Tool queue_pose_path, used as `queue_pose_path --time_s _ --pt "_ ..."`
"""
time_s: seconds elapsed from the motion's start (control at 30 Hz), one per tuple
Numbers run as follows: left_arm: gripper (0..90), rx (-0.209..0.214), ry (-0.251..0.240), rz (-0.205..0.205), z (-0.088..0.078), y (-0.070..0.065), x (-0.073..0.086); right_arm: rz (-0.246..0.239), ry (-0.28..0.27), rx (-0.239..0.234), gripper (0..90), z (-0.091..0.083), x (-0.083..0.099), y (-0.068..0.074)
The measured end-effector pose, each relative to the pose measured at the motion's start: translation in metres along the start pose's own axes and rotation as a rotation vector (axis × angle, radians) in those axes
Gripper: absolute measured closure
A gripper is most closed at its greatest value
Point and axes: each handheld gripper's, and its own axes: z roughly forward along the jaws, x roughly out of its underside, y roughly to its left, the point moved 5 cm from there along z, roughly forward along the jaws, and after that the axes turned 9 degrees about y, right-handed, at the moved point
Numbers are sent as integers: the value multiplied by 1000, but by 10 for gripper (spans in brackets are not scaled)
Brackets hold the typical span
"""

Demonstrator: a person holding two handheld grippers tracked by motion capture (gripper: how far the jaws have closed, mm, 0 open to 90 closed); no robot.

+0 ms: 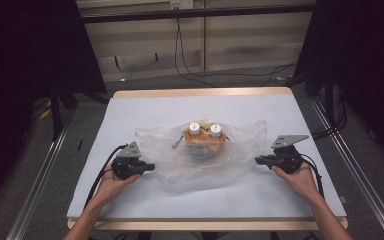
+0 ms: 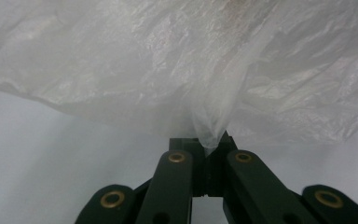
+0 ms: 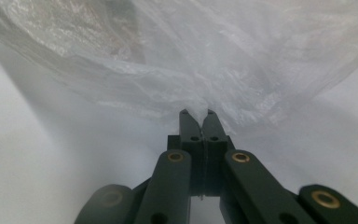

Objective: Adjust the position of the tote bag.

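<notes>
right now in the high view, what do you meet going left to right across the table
left claw, shut on the edge of the clear crumpled plastic bag → orange-brown bundle with two white round caps inside the bag → right claw, shut on the bag's other edge

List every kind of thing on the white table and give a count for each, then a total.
Clear crinkled plastic bag: 1
Orange round container inside the bag: 1
White round caps on the container: 2
Black hand-held grippers: 2
Total: 6
</notes>
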Motion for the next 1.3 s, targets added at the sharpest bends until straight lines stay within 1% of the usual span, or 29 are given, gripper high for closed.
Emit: queue_pose_path --time_s 0.03,0.07,0.1,0.13,0.17,0.2,0.27,0.3,0.37,0.43,0.47,0.5,0.53,0.57,0.6,0.63,0.7,0.77,0.8,0.83,0.97,1.0,1.03,1.07,1.1,1.17,1.2,1.23,1.3 --pt "900 9 -3 -2 2 0 1 1 15 0 900 3 2 0" --pt "900 3 14 -2 1 0 3 -5 27 1 900 5 3 0" --pt "900 11 20 -5 2 1 5 -6 43 13 900 6 4 -1" --pt "900 11 14 -12 3 1 7 -8 51 13 900 7 5 -2" --pt "900 6 27 -18 2 2 9 2 55 14 900 8 6 -3" --pt "900 10 15 -22 3 3 10 7 57 13 900 8 8 -4" --pt "900 18 17 -30 2 3 11 11 62 12 900 10 10 -5" --pt "900 12 24 -33 1 4 12 11 62 2 900 10 10 -5" --pt "900 19 11 -38 2 4 12 10 57 4 900 9 10 -5" --pt "899 27 7 -42 1 3 12 11 53 8 876 8 10 -5" --pt "889 29 6 -42 0 3 12 12 49 4 858 8 10 -5" --pt "872 29 1 -45 -1 3 11 12 45 16 833 7 10 -5" --pt "854 38 -16 -49 -3 2 10 13 36 15 795 6 10 -4" --pt "823 31 -21 -56 -5 2 10 15 21 7 763 3 8 -3" --pt "795 39 -33 -59 -7 2 9 19 9 3 755 1 7 -2" --pt "792 39 -45 -63 -9 1 8 19 -9 -3 744 -1 6 -2" --pt "745 39 -62 -69 -14 0 7 15 -35 -6 685 -7 4 0" --pt "712 28 -91 -68 -23 -3 5 17 -58 -7 639 -14 2 2" --pt "682 28 -91 -68 -23 -3 5 17 -58 -7 639 -14 2 2" --pt "662 8 -116 -76 -31 -4 4 22 -91 -3 569 -24 -1 3" --pt "601 -8 -156 -87 -45 -9 4 26 -126 5 507 -36 -4 4" --pt "561 -16 -160 -89 -48 -9 4 29 -137 4 498 -40 -5 4" --pt "551 -11 -179 -93 -52 -10 3 31 -142 4 495 -42 -5 4" --pt "550 -21 -203 -107 -57 -10 2 27 -146 8 490 -44 -6 4" --pt "529 -31 -208 -110 -61 -11 -1 26 -150 11 484 -45 -8 5" --pt "512 -36 -219 -95 -65 -13 -7 18 -153 5 482 -45 -12 6" --pt "509 -46 -229 -78 -67 -14 -15 12 -149 0 483 -44 -15 7" --pt "501 -51 -230 -72 -67 -14 -19 0 -152 4 486 -43 -22 9" --pt "505 -44 -238 -55 -66 -16 -30 -14 -158 1 537 -44 -29 10"
